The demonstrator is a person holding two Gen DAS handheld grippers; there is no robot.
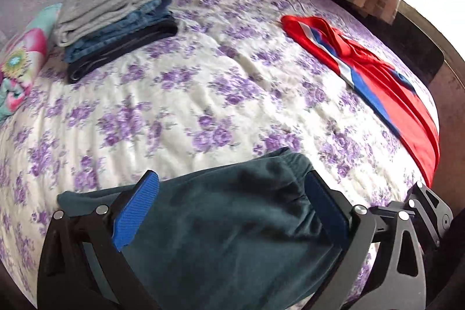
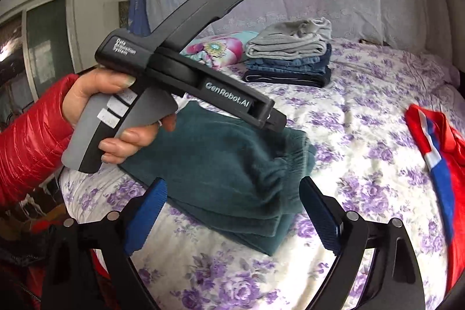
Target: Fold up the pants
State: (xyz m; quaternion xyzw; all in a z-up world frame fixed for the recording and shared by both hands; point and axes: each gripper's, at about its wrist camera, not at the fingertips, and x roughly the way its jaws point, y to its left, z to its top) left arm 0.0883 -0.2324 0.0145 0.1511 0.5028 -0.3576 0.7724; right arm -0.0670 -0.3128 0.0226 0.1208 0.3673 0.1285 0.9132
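Teal folded pants (image 1: 232,222) between wide-spread left gripper (image 1: 232,199) fingers

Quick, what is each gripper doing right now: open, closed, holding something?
Left gripper: open, jaws wide over the folded teal pants, not pressing them.
Right gripper: open, holding nothing; the pants lie between and beyond its pads.

The left tongs (image 1: 232,211) point steeply down with their jaws spread wide, blue pads (image 1: 135,211) apart. A left hand (image 2: 116,118) in a red sleeve (image 2: 32,141) grips their handle, fingers curled around it. The right tongs (image 2: 232,211) angle downward, jaws also wide apart, nothing pressed between the pads.
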